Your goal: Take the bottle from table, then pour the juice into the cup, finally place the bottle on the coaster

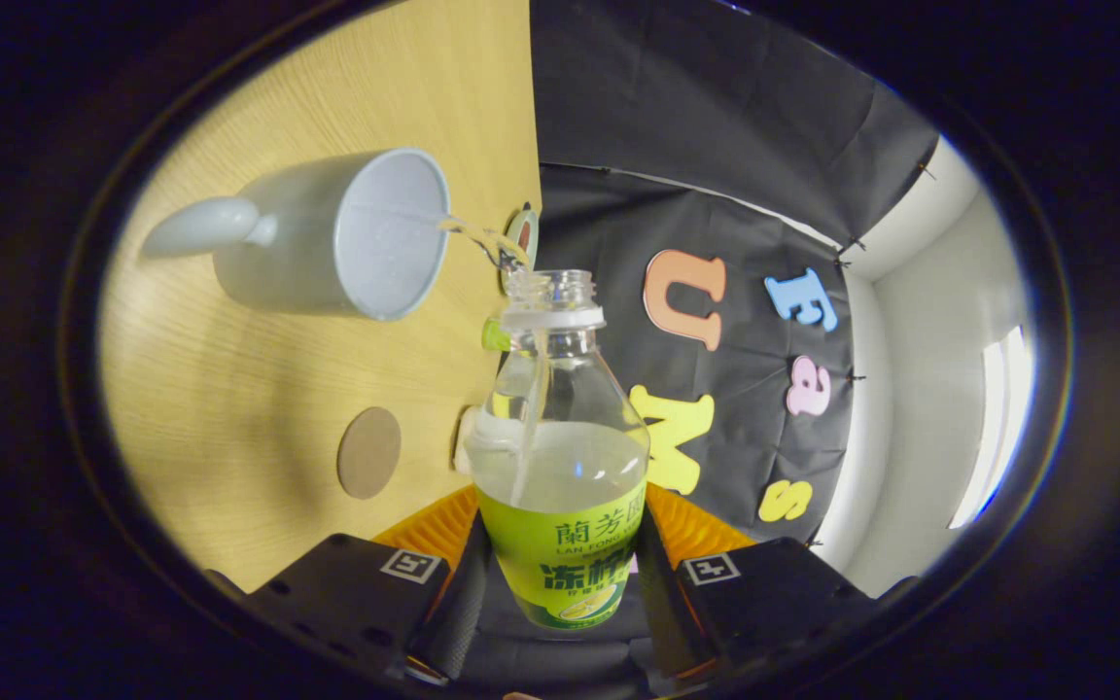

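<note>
The tongs (560, 583) are clamped on a clear bottle (560, 457), one finger pressing each side of its labelled lower body; the bottle is tipped over sideways, its open, capless neck pointing ahead of the tongs and toward a pale grey cup (346, 233); pale juice (560, 467) fills roughly the lower half of the bottle, and a thin stream (477, 233) leaves the mouth and arcs across to the cup's rim; the cup stands on the wooden counter (229, 389), beyond the fingers and off to one side, its handle turned away from the bottle; a round brown coaster (369, 452) lies on the counter nearer the tongs than the cup, well apart from it and bare; a small object sits by the bottle's neck, too hidden to identify. The pour looks under way, the coaster step not yet done. The stream meets the cup right at its rim, so a slight wobble or a steeper tilt could send juice onto the counter; a sudden gush might overshoot; the smooth bottle could also slip if the grip eases.
</note>
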`<state>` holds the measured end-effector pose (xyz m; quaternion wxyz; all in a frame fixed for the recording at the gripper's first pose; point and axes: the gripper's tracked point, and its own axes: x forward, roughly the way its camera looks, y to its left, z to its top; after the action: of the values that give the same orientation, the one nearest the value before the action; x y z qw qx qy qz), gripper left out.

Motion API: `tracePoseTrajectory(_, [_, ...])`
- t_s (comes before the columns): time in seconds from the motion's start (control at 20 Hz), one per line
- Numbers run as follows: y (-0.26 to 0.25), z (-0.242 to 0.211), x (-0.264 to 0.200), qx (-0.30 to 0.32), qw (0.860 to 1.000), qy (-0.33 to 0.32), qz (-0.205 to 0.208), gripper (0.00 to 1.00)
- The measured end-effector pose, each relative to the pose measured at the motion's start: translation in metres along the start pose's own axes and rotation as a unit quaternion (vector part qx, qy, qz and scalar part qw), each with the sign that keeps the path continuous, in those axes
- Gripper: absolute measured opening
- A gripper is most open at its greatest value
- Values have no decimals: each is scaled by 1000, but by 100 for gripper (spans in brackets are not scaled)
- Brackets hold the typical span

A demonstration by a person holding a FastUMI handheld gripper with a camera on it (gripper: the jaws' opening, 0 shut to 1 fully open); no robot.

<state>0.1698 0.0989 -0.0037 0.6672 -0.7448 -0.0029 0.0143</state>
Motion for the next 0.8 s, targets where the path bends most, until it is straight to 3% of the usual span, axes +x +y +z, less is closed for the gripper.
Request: tracePoseTrajectory(0.8, [-16, 3, -1, -43, 999, -7, -14, 76])
